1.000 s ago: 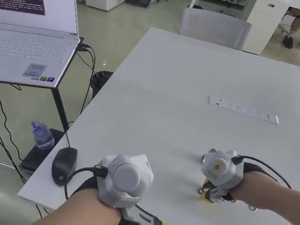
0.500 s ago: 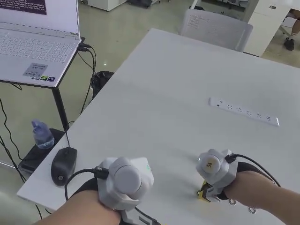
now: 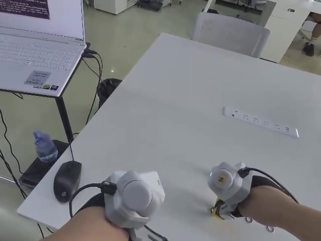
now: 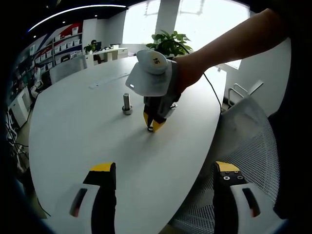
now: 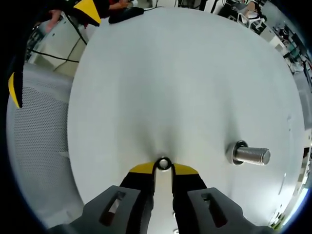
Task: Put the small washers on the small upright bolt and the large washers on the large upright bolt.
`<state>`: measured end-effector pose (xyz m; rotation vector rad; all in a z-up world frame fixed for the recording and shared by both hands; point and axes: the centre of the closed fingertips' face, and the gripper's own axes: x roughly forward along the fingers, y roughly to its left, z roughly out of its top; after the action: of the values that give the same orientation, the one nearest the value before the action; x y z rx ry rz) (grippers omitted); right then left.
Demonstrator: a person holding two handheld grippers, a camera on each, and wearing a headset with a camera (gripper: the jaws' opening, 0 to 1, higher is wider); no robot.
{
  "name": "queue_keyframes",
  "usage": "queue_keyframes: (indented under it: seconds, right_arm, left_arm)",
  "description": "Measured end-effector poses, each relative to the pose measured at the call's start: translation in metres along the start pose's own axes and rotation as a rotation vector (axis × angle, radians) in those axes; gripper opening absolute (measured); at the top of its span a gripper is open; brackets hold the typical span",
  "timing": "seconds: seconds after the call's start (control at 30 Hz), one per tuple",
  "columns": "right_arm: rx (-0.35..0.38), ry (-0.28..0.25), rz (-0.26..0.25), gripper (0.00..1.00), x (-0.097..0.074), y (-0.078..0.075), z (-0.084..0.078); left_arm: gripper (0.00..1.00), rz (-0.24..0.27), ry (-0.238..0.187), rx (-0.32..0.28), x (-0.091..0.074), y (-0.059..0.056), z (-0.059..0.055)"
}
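The right gripper (image 5: 164, 171) has slid a little toward 9 o'clock on the white table (image 3: 170, 100). Close by, the left gripper (image 4: 165, 168) has its jaws spread wide with nothing in them. The right gripper's yellow tips pinch a washer (image 5: 164, 163) that lies flat on the table. In the right gripper view, the upright bolt (image 5: 249, 155) stands near the washer at 3 o'clock, not touching it. Farther off, at 1 o'clock, lies a power strip (image 3: 261, 120).

L gripper (image 4: 165, 170) wide, R gripper (image 5: 164, 169) pinched
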<state>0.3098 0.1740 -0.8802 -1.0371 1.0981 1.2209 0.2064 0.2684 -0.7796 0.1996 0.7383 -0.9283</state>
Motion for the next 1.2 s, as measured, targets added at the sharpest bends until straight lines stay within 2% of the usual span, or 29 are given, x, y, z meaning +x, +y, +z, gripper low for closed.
queue_keyframes:
  seconds: [0.3,0.43,0.47,0.53,0.83,0.97,1.2]
  right_arm:
    - [0.017,-0.004,0.004,0.13,-0.003,-0.005,-0.008]
    - [0.044,-0.011,0.000,0.13,-0.012,-0.010,-0.015]
    - [0.053,-0.013,-0.002,0.13,-0.015,-0.012,-0.018]
    - [0.057,-0.010,-0.005,0.13,-0.019,-0.014,-0.024]
    - [0.102,0.008,-0.047,0.13,-0.047,-0.031,-0.067]
    - [0.136,0.011,-0.070,0.13,-0.058,-0.042,-0.086]
    - [0.165,0.029,-0.097,0.13,-0.075,-0.056,-0.115]
  left_arm:
    - [0.81,0.000,0.008,0.004,0.002,0.000,-0.001]
    - [0.81,-0.004,0.003,0.001,0.003,-0.003,0.001]
    - [0.81,-0.008,-0.013,-0.006,0.004,-0.003,0.004]
    - [0.81,-0.004,-0.018,-0.009,0.005,-0.002,0.007]
    - [0.81,-0.002,-0.016,0.004,0.011,0.003,0.013]
    - [0.81,-0.010,-0.031,0.003,0.014,0.002,0.019]
    - [0.81,-0.010,-0.025,0.007,0.020,0.001,0.021]
